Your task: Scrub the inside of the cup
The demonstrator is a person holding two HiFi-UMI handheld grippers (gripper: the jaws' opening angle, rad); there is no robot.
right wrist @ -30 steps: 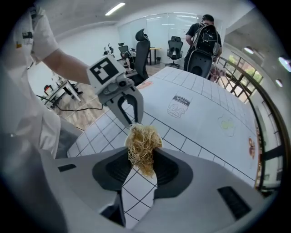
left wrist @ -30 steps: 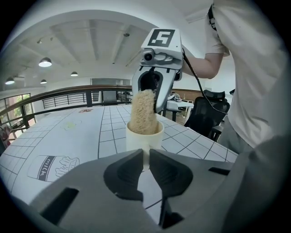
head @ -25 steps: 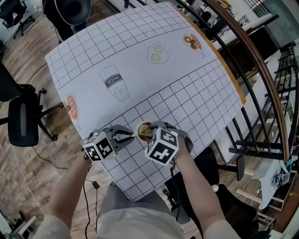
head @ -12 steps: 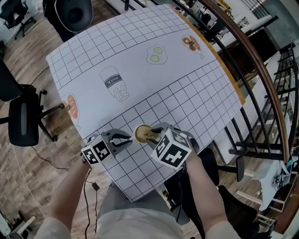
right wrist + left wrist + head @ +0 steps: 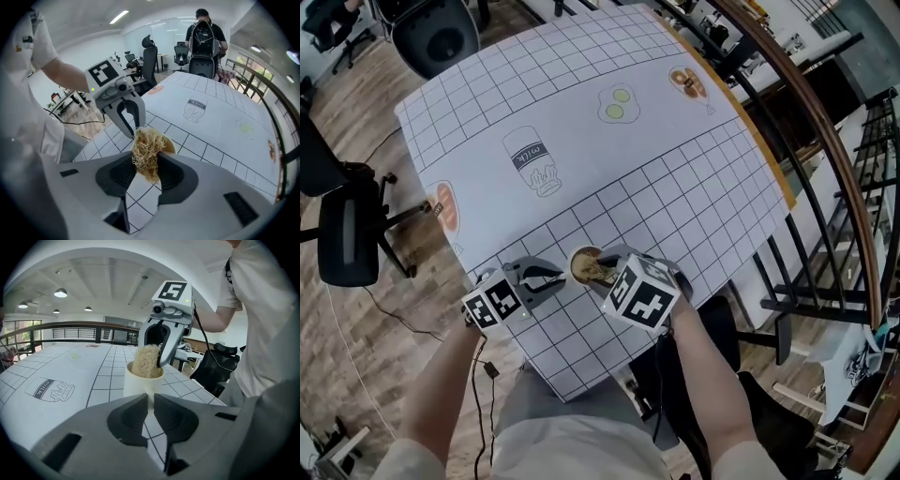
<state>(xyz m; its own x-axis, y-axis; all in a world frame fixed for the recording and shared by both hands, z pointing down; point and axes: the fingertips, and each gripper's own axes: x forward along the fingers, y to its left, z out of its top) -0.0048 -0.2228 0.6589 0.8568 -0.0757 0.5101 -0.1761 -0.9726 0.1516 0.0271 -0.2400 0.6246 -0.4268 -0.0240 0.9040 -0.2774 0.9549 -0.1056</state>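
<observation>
A cream cup [image 5: 582,264] stands on the grid-patterned tablecloth [image 5: 675,187] near its front edge. My left gripper [image 5: 562,278] is shut on the cup's handle [image 5: 150,401], which shows as a pale strip between the jaws in the left gripper view. A tan fibrous scrubber [image 5: 146,149] is clamped in my right gripper [image 5: 147,169]. In the left gripper view the scrubber [image 5: 146,361] sits in the mouth of the cup [image 5: 142,383], with the right gripper [image 5: 163,346] tilted down over it. The cup's inside is hidden.
Printed pictures lie on the cloth: a milk bottle [image 5: 533,160] and fried eggs [image 5: 615,103]. A black office chair [image 5: 348,240] stands left of the table and a railing [image 5: 811,127] runs along the right. A person with a backpack [image 5: 204,33] stands beyond the far end.
My right gripper has drawn back a little toward me, so more of the cup's mouth shows. The left gripper keeps its hold on the handle.
</observation>
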